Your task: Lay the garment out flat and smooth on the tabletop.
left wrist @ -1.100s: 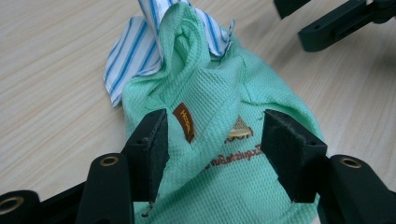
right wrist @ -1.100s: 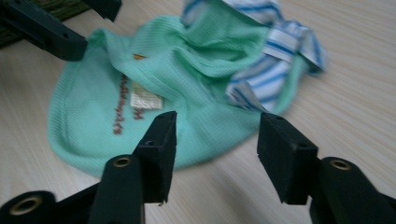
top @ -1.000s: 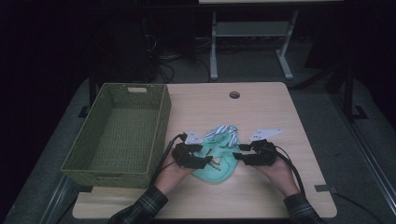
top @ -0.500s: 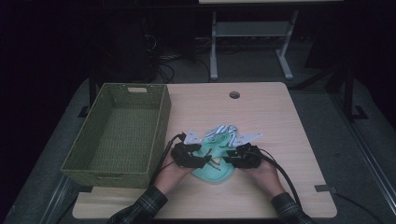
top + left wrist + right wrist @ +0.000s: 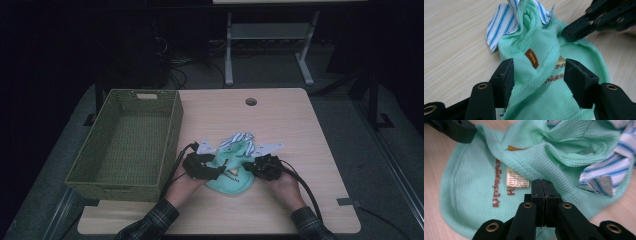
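A wooden table [image 5: 280, 125] carries one green woven basket [image 5: 127, 142] at its nine o'clock side, empty inside, with its right wall just beside the left gripper's cable. A round hole [image 5: 251, 102] sits in the tabletop toward twelve o'clock. Beyond the table's far edge stands a pale metal stand [image 5: 267, 45] on a dark floor.

At the table's six o'clock side lies one mint green garment [image 5: 231, 172], rumpled, with one blue-and-white striped cloth [image 5: 237, 140] touching it at its twelve o'clock edge and a white piece [image 5: 270, 148] poking out toward two o'clock. In the left gripper view the garment [image 5: 549, 75] shows a brown tag [image 5: 531, 58] and brown lettering; the striped cloth [image 5: 504, 22] is tucked against its raised fold.

Two hands come in from six o'clock, sleeves in plaid. The left gripper [image 5: 202, 166] rests at the garment's nine o'clock edge; its jaws stand spread apart over the fabric, which lies between them without being pinched [image 5: 537, 75]. The right gripper [image 5: 263, 167] sits at the garment's three o'clock edge, its jaws pressed tightly together [image 5: 541, 195] at the garment's [image 5: 499, 170] edge; whether fabric is caught between them I cannot tell. A small white label [image 5: 517, 180] lies just beside the right gripper's tips.
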Demonstrator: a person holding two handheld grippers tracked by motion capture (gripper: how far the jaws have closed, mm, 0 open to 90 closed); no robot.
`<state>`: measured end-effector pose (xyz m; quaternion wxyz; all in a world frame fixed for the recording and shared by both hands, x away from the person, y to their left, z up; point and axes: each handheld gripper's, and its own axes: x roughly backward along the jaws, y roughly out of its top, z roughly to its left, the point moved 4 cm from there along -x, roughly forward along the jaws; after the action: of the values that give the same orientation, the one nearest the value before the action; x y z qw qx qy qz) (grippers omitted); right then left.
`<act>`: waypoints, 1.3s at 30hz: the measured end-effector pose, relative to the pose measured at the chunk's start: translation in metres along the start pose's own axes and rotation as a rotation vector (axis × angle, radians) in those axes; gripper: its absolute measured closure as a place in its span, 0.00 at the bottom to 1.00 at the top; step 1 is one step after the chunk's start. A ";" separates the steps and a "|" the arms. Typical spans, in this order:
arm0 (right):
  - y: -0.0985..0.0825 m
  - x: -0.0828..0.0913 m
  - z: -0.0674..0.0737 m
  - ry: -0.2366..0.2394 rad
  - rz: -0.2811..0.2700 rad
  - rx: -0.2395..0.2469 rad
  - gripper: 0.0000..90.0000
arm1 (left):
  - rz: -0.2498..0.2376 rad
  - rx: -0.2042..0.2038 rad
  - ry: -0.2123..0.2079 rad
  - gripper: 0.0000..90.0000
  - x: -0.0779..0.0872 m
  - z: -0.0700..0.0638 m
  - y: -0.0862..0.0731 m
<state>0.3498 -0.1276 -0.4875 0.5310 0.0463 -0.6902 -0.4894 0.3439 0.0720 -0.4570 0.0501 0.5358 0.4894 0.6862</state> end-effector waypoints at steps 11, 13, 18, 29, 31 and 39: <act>-0.004 -0.002 -0.006 0.028 0.003 -0.053 0.76 | 0.005 -0.001 -0.002 0.45 -0.002 -0.001 0.000; -0.007 -0.008 -0.006 0.014 0.026 -0.043 0.76 | 0.004 -0.001 -0.001 0.45 -0.002 0.000 0.000; -0.007 -0.008 -0.006 -0.009 0.029 -0.037 0.90 | 0.010 0.001 -0.001 0.45 -0.002 0.000 -0.001; -0.005 0.017 -0.010 -0.018 0.000 -0.026 0.98 | 0.015 0.005 0.007 0.45 -0.002 0.003 -0.002; -0.007 0.023 -0.011 -0.017 -0.005 -0.027 0.98 | 0.016 0.004 0.009 0.45 -0.003 0.003 -0.002; -0.023 0.048 -0.027 -0.049 -0.024 -0.059 0.98 | 0.015 0.002 0.005 0.48 -0.003 0.002 -0.001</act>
<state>0.3393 -0.1842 -0.4725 0.5091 0.0272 -0.6877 -0.5169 0.3461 0.0718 -0.4601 0.0432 0.5377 0.4863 0.6875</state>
